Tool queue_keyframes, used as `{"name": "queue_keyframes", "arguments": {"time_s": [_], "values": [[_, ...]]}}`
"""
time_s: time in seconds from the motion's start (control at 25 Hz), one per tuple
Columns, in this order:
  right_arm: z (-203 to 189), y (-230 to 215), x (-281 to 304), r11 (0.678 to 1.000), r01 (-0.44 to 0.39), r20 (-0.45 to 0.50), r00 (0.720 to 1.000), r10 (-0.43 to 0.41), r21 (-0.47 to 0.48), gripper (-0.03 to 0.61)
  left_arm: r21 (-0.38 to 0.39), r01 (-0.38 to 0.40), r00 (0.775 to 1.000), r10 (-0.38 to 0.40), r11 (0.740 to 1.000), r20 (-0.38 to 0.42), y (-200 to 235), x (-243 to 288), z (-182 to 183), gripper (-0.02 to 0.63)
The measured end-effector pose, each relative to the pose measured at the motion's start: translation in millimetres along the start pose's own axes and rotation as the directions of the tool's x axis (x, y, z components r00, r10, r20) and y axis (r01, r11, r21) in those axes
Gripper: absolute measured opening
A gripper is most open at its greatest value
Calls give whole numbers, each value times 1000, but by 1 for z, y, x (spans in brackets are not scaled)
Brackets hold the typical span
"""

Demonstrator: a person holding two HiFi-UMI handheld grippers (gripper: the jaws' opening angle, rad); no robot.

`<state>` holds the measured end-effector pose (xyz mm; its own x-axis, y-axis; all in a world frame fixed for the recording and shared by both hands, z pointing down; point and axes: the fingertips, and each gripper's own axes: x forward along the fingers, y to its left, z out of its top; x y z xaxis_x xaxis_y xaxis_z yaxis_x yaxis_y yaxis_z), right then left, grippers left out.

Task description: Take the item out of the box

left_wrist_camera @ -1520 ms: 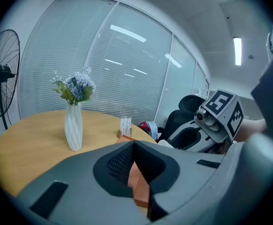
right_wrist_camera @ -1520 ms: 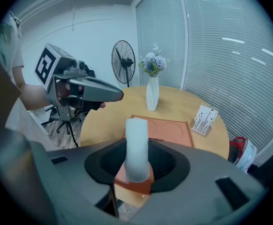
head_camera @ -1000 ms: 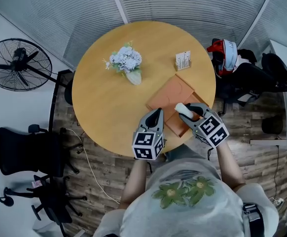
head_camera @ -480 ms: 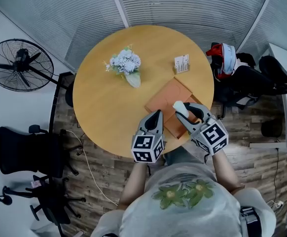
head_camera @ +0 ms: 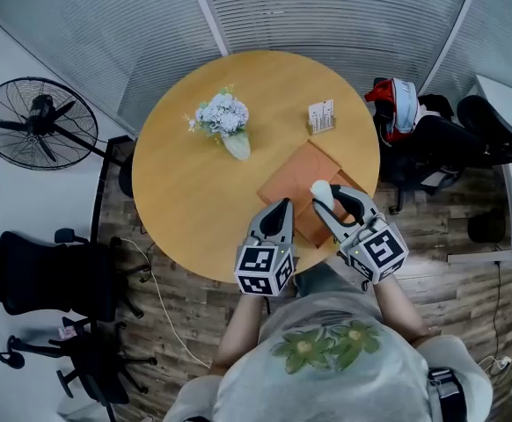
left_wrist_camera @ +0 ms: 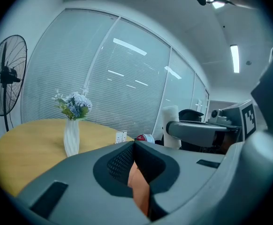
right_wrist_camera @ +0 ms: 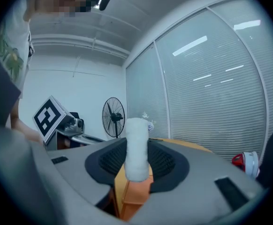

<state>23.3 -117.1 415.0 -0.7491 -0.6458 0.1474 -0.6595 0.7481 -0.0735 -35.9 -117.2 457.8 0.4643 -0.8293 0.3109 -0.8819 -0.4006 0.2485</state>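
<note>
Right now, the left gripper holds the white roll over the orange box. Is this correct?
Not quite: the right gripper holds the white roll, its jaws closing on it, over the orange box. The right gripper view shows this.

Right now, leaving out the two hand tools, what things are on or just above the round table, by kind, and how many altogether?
Vase of flowers: 1
Card stand: 1
Orange box: 1
White roll: 1
Total: 4
</note>
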Motion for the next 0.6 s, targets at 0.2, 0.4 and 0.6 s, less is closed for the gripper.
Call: {"name": "queue_keyframes", "arguments": {"time_s": [0.2, 0.4, 0.6], "values": [[1, 5, -6, 1000, -25, 23, 999, 25, 17, 140, 10, 0, 1000, 0, 1000, 7, -3, -3, 3, -9], [-1, 8, -7, 1000, -14, 15, 1000, 14, 14, 138, 14, -4, 1000, 4, 1000, 9, -4, -7, 3, -9], [0, 7, -6, 1000, -11, 18, 1000, 11, 19, 137, 15, -11, 1000, 10, 1000, 12, -2, -7, 3, -9]]}}
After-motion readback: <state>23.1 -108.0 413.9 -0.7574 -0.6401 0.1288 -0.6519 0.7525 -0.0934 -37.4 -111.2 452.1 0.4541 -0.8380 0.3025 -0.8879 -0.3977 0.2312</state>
